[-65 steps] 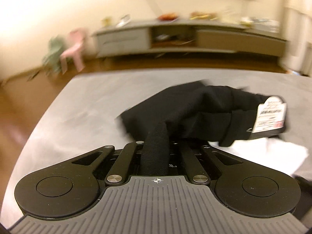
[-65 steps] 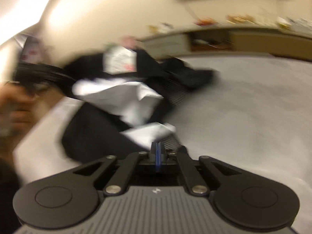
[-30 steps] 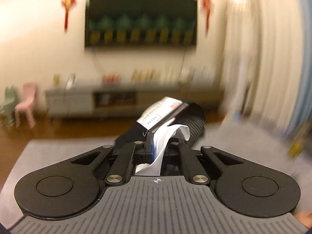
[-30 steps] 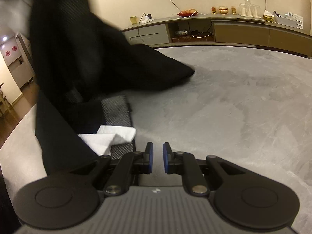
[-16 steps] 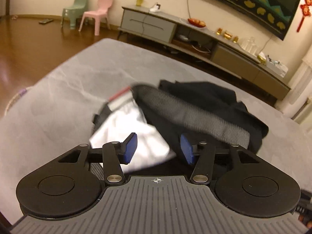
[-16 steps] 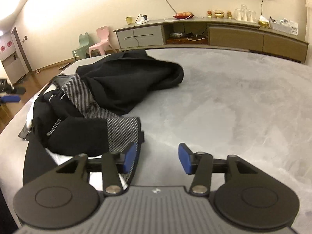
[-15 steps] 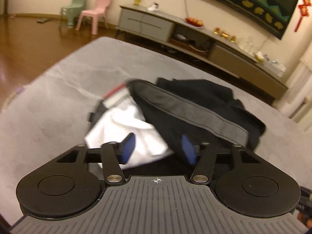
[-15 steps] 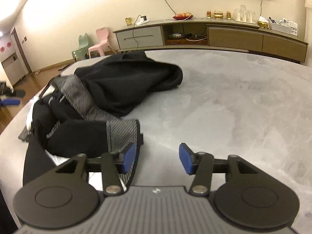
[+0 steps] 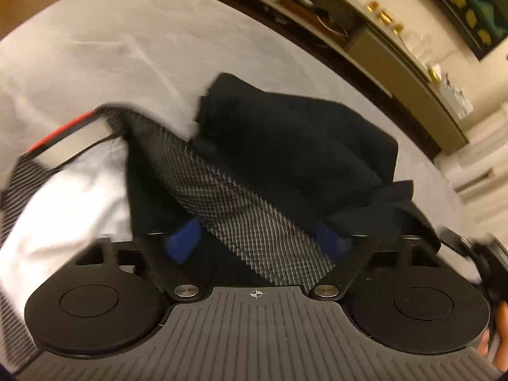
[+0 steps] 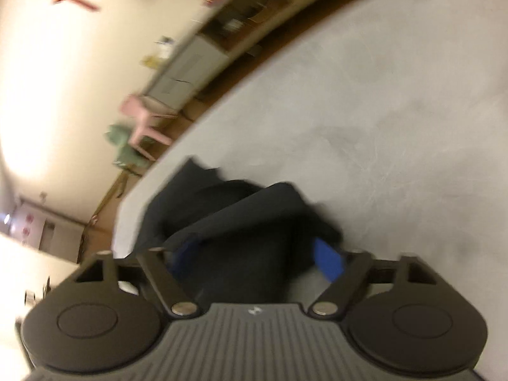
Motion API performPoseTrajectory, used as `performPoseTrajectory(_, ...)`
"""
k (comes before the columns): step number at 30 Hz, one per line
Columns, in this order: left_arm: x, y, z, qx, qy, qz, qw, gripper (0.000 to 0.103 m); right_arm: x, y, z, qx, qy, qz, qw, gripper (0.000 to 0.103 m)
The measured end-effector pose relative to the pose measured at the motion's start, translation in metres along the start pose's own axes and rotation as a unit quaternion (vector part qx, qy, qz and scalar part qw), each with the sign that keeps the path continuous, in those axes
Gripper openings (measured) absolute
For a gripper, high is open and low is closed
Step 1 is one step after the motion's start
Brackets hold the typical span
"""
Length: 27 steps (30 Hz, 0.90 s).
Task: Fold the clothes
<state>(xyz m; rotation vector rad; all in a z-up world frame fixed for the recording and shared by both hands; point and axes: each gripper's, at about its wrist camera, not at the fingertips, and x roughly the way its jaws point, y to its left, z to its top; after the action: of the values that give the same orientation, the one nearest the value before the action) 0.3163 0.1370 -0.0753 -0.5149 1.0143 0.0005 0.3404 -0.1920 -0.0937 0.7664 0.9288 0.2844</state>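
Note:
A crumpled black garment (image 9: 295, 146) lies on the grey table (image 9: 133, 41). It has a grey mesh waistband (image 9: 241, 209), a white inner lining (image 9: 73, 190) and a red-edged tag (image 9: 66, 133). My left gripper (image 9: 258, 238) is open, its blue pads either side of the waistband, close over the cloth. My right gripper (image 10: 257, 255) is open too, its pads either side of a dark fold of the garment (image 10: 235, 219). Both views are blurred.
A long low cabinet (image 9: 365, 31) with small items on top stands against the far wall. A pink chair (image 10: 143, 117) and a green chair (image 10: 123, 149) stand on the wooden floor beyond the table edge. Bare grey tabletop (image 10: 397, 111) lies to the right of the garment.
Both grippers have dropped closer onto the garment and tilted, with jaws spread wider. The right wrist view has rolled sharply to one side. The garment lies in much the same heap.

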Motion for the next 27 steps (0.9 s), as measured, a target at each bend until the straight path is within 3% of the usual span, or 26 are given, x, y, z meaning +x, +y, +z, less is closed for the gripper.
performPoseTrajectory(2, 0.003, -0.006, 0.001, 0.017, -0.006, -0.003, 0.9998, 0.0, 0.011, -0.001, 0.005, -0.002, -0.009, -0.001, 1.0, 0.004)
performPoseTrajectory(4, -0.009, -0.012, 0.003, 0.035, -0.024, -0.025, 0.9988, 0.0, 0.02, -0.002, 0.011, -0.004, -0.019, -0.002, 1.0, 0.003)
performPoseTrajectory(6, -0.042, -0.013, 0.007, 0.038, -0.072, -0.069, 0.9943, 0.0, -0.018, 0.016, 0.009, -0.049, -0.071, 0.014, 0.996, 0.002)
performPoseTrajectory(8, -0.087, -0.01, 0.01, 0.032, -0.126, -0.127, 0.9833, 0.0, -0.071, 0.035, 0.003, -0.092, -0.128, 0.035, 0.987, 0.002)
performPoseTrajectory(11, -0.168, 0.01, 0.01, 0.028, -0.218, -0.206, 0.9535, 0.0, -0.19, 0.06, -0.027, -0.169, -0.245, 0.063, 0.953, 0.002)
performPoseTrajectory(13, -0.193, 0.029, 0.007, 0.01, -0.243, -0.21, 0.9469, 0.0, -0.263, 0.067, -0.058, -0.203, -0.306, 0.072, 0.927, 0.002)
performPoseTrajectory(15, -0.214, 0.049, 0.004, -0.01, -0.26, -0.207, 0.943, 0.0, -0.308, 0.054, -0.091, -0.196, -0.323, 0.052, 0.924, 0.002)
performPoseTrajectory(17, -0.196, 0.068, -0.002, -0.034, -0.229, -0.165, 0.9587, 0.0, -0.313, 0.029, -0.128, -0.186, -0.299, -0.014, 0.936, 0.003)
performPoseTrajectory(19, -0.157, 0.082, -0.012, -0.048, -0.168, -0.126, 0.9766, 0.0, -0.299, 0.0, -0.157, -0.172, -0.25, -0.089, 0.949, 0.003)
performPoseTrajectory(20, -0.139, 0.086, -0.019, -0.05, -0.139, -0.115, 0.9823, 0.0, -0.284, -0.021, -0.172, -0.155, -0.211, -0.124, 0.957, 0.006)
performPoseTrajectory(22, -0.108, 0.089, -0.036, -0.05, -0.093, -0.101, 0.9893, 0.0, -0.269, -0.044, -0.189, -0.136, -0.171, -0.168, 0.961, 0.014)
performPoseTrajectory(23, -0.098, 0.088, -0.044, -0.05, -0.075, -0.094, 0.9915, 0.008, -0.263, -0.055, -0.197, -0.127, -0.151, -0.19, 0.962, 0.015)
performPoseTrajectory(25, -0.089, 0.081, -0.056, -0.038, -0.06, -0.082, 0.9941, 0.02, -0.275, -0.057, -0.198, -0.129, -0.165, -0.201, 0.957, 0.028)
performPoseTrajectory(26, -0.087, 0.076, -0.059, -0.026, -0.061, -0.076, 0.9949, 0.036, -0.284, -0.054, -0.194, -0.133, -0.18, -0.202, 0.953, 0.045)
performPoseTrajectory(27, -0.087, 0.071, -0.059, -0.011, -0.067, -0.071, 0.9951, 0.042, -0.296, -0.047, -0.19, -0.139, -0.205, -0.206, 0.947, 0.054)
